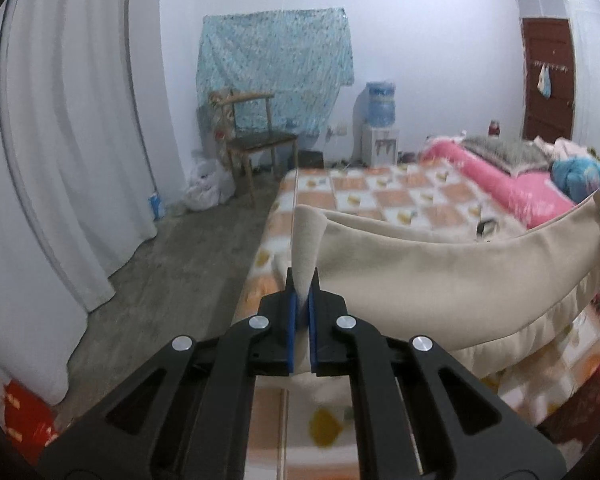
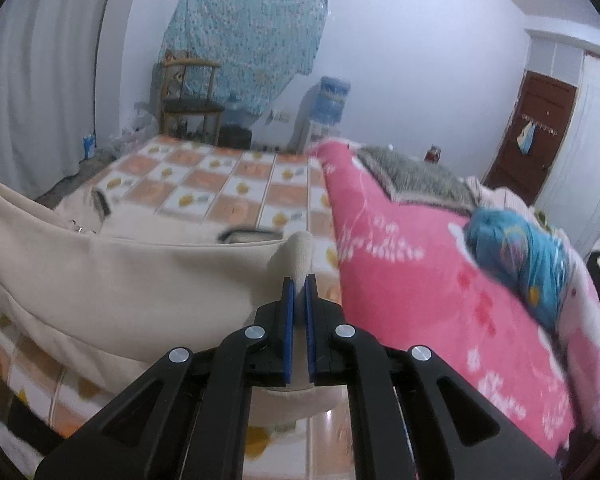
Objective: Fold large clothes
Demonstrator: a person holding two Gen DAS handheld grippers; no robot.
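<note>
Jaws of both grippers pinch the beige garment (image 1: pixel 440 276) above the checked bedspread (image 1: pixel 400 188); no legible writing

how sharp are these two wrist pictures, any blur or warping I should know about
Left wrist view: the left gripper is crisp, the beige garment and checked bedspread smeared; curtain bowed by the fisheye. Right wrist view: the right gripper is sharp, the pink blanket blurred. Flat, cool light in both.

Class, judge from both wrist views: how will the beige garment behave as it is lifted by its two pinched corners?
Probably floppy: the beige garment sags in a curve between the grips. Likely fairly thick, since its hem looks padded. It may drag across the checked bedsheet.
</note>
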